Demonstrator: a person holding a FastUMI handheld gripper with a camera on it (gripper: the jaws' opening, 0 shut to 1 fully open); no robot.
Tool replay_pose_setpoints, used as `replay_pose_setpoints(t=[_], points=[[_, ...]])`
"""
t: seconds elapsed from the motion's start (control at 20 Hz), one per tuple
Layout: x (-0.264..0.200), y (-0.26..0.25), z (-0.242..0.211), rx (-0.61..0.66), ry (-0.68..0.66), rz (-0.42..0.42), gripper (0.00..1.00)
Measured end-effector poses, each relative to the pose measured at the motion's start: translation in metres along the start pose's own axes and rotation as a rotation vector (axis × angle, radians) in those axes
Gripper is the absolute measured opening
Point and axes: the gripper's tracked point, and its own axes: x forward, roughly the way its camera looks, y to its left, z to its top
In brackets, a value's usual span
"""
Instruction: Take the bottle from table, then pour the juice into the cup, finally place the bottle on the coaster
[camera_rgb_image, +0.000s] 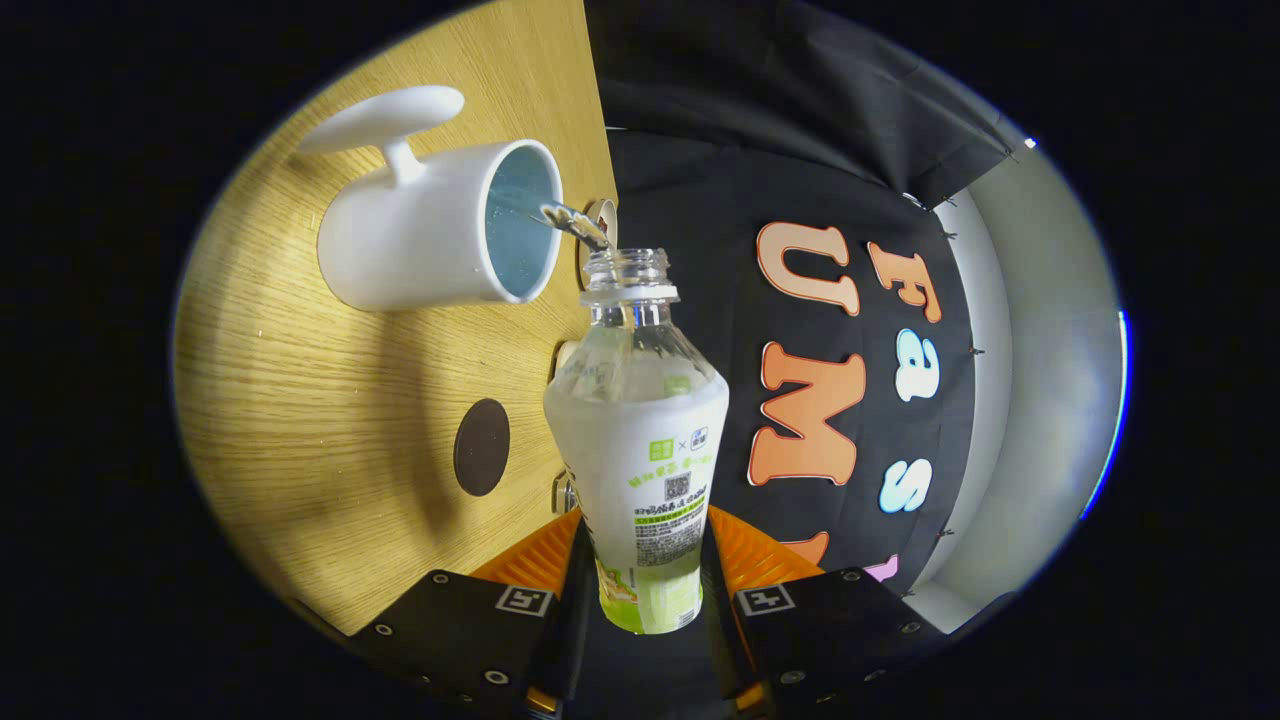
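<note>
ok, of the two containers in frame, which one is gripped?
The clear plastic bottle with the green-and-white label: the gripper is shut on its lower body, and it is tipped, pouring. The white ceramic mug with the blue inside stands free on the wooden table.

Bench (330, 400): light oak tone, fine wood-grain lines. Cup (420, 245): white outside, handle white, inner wall pale blue. Coaster (481, 447): plain dark brown disc, at 7 o'clock from cup. Bottle (640, 430): clear neck and shoulder, uncapped; milky white label with green bands, green and blue logos, small black print and square code patch; base yellow-green. Stream from bottle mouth: clear, glinting. Claw (640, 590): fingers clamp both flanks of bottle.
</note>
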Motion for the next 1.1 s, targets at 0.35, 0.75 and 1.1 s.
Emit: replay_pose_setpoints(t=[0.35,0.75,1.1], points=[[0.0016,-0.0017,-0.0013,-0.016,0.005,0.005,0.52],[0.0013,-0.0050,0.0002,-0.034,0.003,0.004,0.52],[0.0024,-0.0094,0.0037,-0.051,-0.006,0.000,0.52]])
